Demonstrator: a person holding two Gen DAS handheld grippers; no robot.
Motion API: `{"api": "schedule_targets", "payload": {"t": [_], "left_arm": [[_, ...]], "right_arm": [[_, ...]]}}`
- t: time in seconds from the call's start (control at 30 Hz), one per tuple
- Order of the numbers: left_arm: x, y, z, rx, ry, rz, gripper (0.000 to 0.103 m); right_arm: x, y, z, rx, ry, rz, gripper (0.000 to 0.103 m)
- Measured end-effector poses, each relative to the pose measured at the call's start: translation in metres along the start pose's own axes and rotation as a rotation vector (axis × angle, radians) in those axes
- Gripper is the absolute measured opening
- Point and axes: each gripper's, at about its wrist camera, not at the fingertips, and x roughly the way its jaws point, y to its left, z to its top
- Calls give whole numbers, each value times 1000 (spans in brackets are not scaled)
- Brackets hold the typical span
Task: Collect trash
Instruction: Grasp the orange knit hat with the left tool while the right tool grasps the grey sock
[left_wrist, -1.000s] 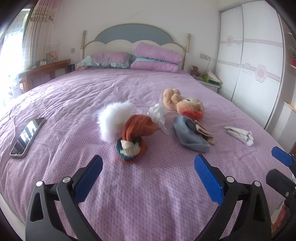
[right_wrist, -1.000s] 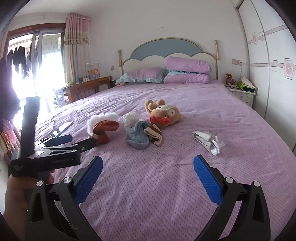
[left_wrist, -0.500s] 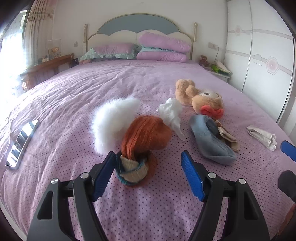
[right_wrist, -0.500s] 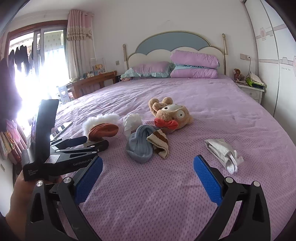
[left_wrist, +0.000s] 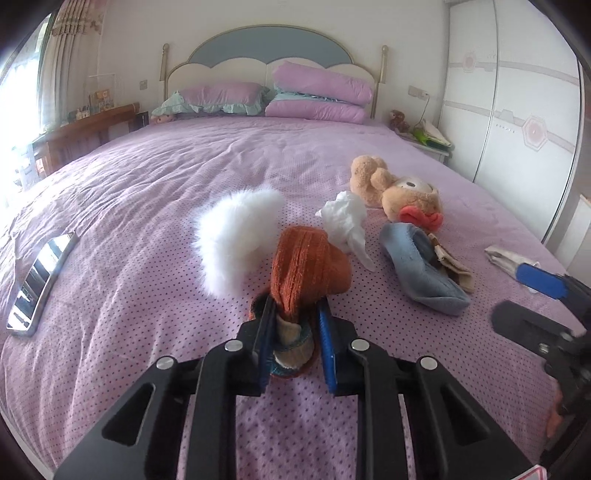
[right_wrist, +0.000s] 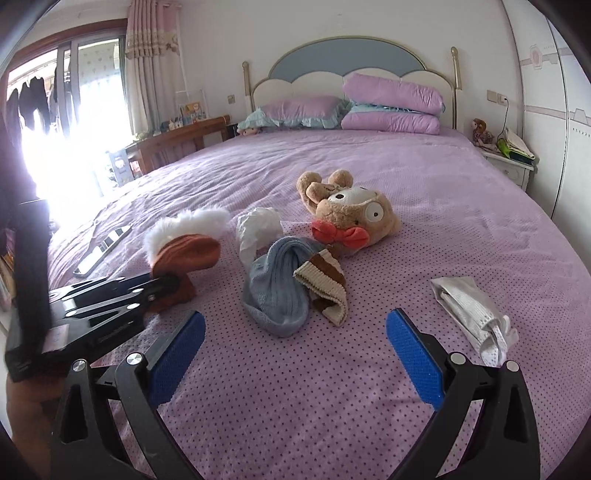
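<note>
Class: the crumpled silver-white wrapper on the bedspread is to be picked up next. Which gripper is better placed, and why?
Right. The right gripper is open and empty, with the wrapper lying just beside its right-hand jaw. The left gripper is shut on the orange sock, farther from the wrapper.

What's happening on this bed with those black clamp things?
A person is tidying a purple bed with a hand-held gripper in each hand. The left hand-held gripper is shut on an orange sock beside a white fluffy item. The right hand-held gripper hangs open over the bedspread, holding nothing. A crumpled tissue, a blue sock, a plush toy and a white wrapper lie untouched.
</note>
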Motion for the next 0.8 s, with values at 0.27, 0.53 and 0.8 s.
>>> {"api": "schedule_targets", "payload": {"t": [0.27, 0.53, 0.8], "left_arm": [[-14, 7, 3, -7, -22, -9, 22], [-15, 7, 4, -2, -22, -24, 22], [-19, 4, 2, -1, -23, -31, 22]], "right_arm": [[27, 14, 10, -65, 91, -35, 95], [69, 11, 20, -47, 218, -84, 74], [60, -4, 18, 20, 174, 9, 18]]}}
